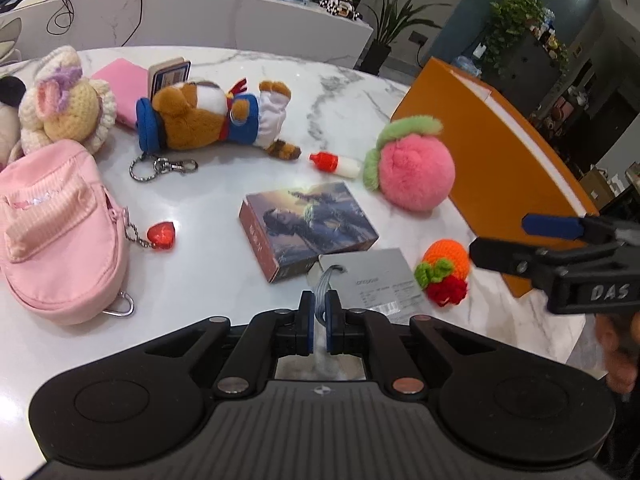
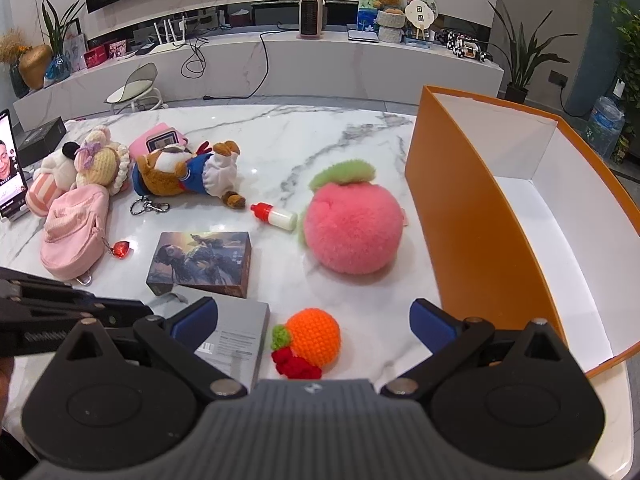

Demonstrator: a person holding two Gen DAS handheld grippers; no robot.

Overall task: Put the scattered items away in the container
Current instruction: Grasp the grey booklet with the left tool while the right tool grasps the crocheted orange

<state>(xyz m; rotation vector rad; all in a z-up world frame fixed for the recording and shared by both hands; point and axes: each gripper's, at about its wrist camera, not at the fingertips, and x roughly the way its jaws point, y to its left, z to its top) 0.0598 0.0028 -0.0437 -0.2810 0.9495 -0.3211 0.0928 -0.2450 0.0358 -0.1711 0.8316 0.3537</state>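
An orange box (image 2: 480,232) with a white inside stands open at the table's right; it also shows in the left wrist view (image 1: 492,144). My left gripper (image 1: 319,314) is shut on the grey strap of a grey card pack (image 1: 372,276), which lies flat on the table. My right gripper (image 2: 314,320) is open, its fingers either side of a crocheted orange fruit (image 2: 312,340). A pink plush peach (image 2: 352,232), a picture box (image 2: 204,262), a small red-capped bottle (image 2: 276,214) and a bear plush (image 2: 188,174) lie scattered.
A pink pouch (image 2: 74,232) with a red heart charm (image 2: 121,249), a crocheted bunny (image 2: 102,162) and a pink notebook lie at the left. A phone (image 2: 10,164) stands at the far left edge. The marble table (image 2: 340,136) ends near the box.
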